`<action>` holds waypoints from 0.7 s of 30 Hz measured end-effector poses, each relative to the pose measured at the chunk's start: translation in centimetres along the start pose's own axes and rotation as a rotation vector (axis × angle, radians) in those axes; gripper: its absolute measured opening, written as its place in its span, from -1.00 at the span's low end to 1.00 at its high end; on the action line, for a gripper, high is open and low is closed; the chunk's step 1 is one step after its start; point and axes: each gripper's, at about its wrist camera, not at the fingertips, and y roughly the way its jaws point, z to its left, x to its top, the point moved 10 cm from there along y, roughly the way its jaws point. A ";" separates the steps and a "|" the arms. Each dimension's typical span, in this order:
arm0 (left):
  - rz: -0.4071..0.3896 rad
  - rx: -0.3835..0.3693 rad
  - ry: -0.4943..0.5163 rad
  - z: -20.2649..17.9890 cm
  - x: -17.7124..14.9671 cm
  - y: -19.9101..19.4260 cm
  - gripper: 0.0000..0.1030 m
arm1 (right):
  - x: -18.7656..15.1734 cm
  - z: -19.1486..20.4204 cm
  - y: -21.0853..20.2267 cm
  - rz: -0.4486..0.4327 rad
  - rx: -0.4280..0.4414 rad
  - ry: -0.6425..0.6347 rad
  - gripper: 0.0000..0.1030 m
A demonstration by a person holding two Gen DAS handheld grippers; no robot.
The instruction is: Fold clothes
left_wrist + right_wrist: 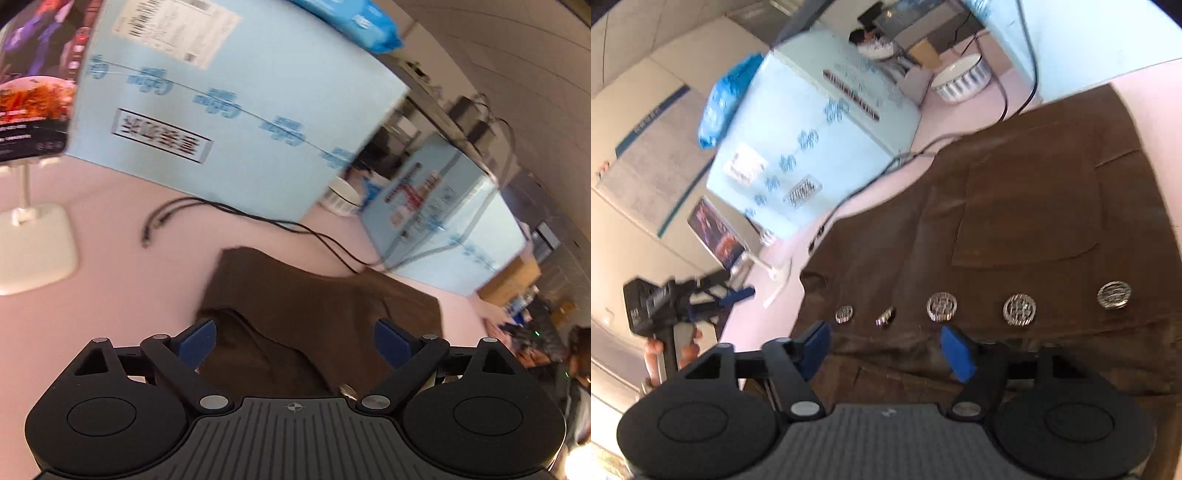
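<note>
While the dark brown woven garment (pixel 1015 221) lay flat on the pale pink tabletop (pixel 122 280), its row of silver buttons (pixel 942 306) ran crosswise just beyond my right gripper (pixel 884 349), whose blue jaws stood apart and empty over the cloth. I judged that hand the nearer. My left gripper (pixel 295 345) also gaped empty, above the garment's edge. Behind the garment stood light blue cardboard boxes (pixel 236 103), with black cables (pixel 258 218) trailing beside it and a striped white bowl (pixel 962 81) farther off.
</note>
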 end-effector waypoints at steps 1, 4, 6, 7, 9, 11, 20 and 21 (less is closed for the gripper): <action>0.031 0.005 0.017 -1.0 -0.8 1.0 0.87 | 0.7 -0.9 -1.3 -0.047 -0.034 0.007 0.63; 0.113 0.009 0.048 -3.2 -2.8 3.6 0.87 | 2.3 -4.2 -3.5 -0.120 -0.181 0.017 0.64; 0.178 0.002 0.029 -3.8 -4.1 6.4 0.87 | 2.7 -6.7 -4.1 -0.125 -0.271 0.053 0.64; 0.210 0.000 0.020 -4.2 -4.7 7.8 0.87 | 2.6 -7.7 -4.2 -0.116 -0.289 0.075 0.64; 0.249 0.019 0.015 -4.5 -5.5 10.5 0.87 | 2.4 -9.5 -4.4 -0.099 -0.308 0.121 0.64; 0.198 0.050 0.056 -4.7 -5.1 11.5 0.87 | 2.0 -10.7 -4.3 -0.091 -0.292 0.149 0.64; 0.137 0.143 0.138 -4.0 -4.1 12.0 -0.57 | 3.0 -10.3 -1.9 -0.118 -0.363 -0.097 -0.82; 0.122 0.141 0.134 -3.9 -3.8 11.4 -0.71 | 2.9 -9.8 -2.1 -0.120 -0.354 -0.112 -0.82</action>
